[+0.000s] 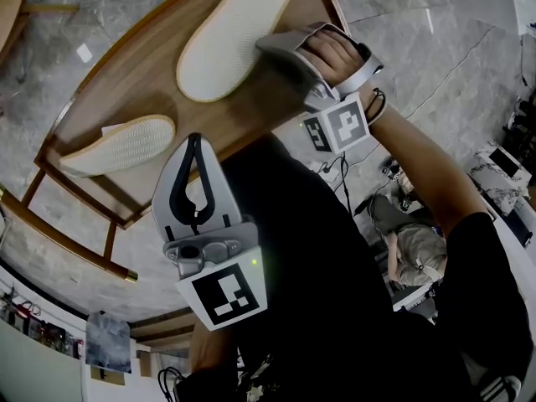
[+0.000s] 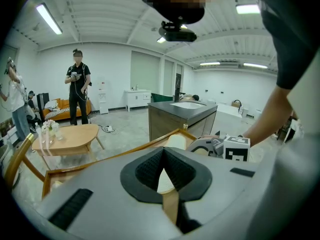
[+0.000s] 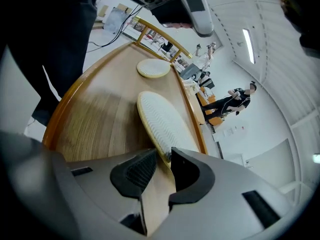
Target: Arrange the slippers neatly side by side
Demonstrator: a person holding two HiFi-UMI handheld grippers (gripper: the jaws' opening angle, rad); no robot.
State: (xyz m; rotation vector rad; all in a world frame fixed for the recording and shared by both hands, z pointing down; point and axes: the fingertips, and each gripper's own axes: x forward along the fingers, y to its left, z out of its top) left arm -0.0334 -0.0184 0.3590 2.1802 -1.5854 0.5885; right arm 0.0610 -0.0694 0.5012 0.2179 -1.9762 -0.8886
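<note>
Right gripper [image 3: 167,158] jaws pinch slipper [image 3: 162,119] end (sole up, long axis running straight away); left gripper [image 1: 194,143] jaws closed, empty.

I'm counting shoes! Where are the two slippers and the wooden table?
gripped slipper [image 1: 234,32], head view, middle of its upturned sole.
loose slipper [image 1: 121,143], head view, middle of its sole.
wooden table [image 1: 126,74], head view, bare top.

Two slippers lie on one table [image 1: 134,74]: the far slipper [image 1: 237,33] near a corner, the near slipper [image 1: 121,145] by the left edge. Two grippers: left gripper [image 1: 195,141], right gripper [image 1: 268,47]. Seemingly two bystanders: a standing person [image 2: 77,86] and a second person [image 2: 14,96].
</note>
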